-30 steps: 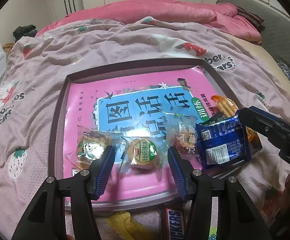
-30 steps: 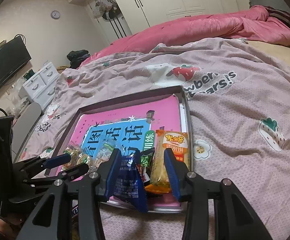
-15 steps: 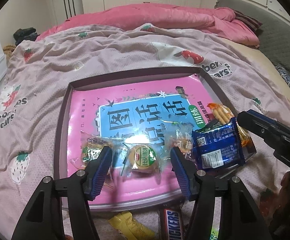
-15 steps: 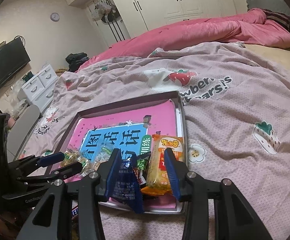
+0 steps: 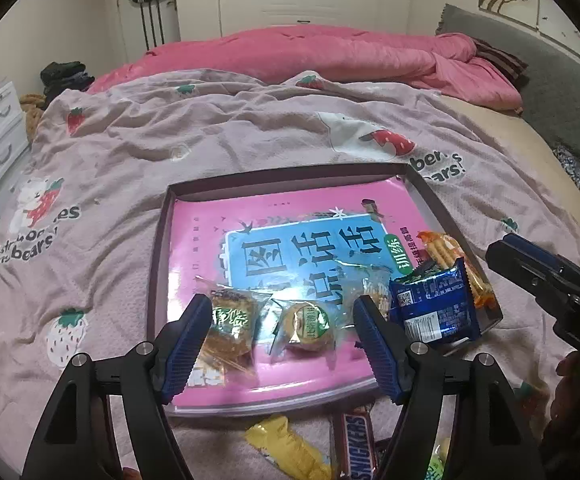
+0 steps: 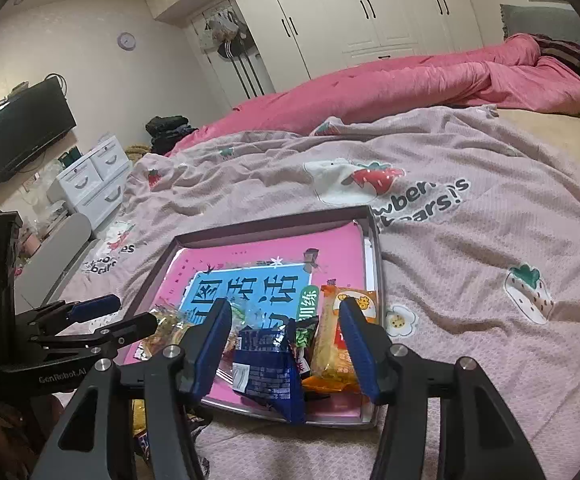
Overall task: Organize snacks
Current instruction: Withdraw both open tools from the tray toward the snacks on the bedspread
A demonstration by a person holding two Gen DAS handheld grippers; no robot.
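A dark-rimmed tray [image 5: 290, 174] with a pink printed bottom lies on the bed. My left gripper [image 5: 281, 320] hovers over its near edge with its jaws opening. A round pastry in clear wrap with a green label [image 5: 306, 322] lies under the gap, untouched. A second wrapped pastry [image 5: 229, 320] lies by the left finger. My right gripper [image 6: 285, 312] is also opening over the tray's right corner [image 6: 372, 216]. A crumpled blue packet [image 6: 267, 368] rests between its fingers, free of the pads. An orange packet [image 6: 338, 344] lies beside it.
A Snickers bar [image 5: 356, 444] and a yellow packet [image 5: 290, 452] lie on the strawberry-print blanket [image 5: 129, 152] in front of the tray. A pink duvet [image 5: 330, 52] is bunched at the back. White drawers [image 6: 89, 176] stand left of the bed.
Both grippers' jaws have widened. The left gripper has lifted a little away from the tray. The blue packet now sits loose between the right fingers.
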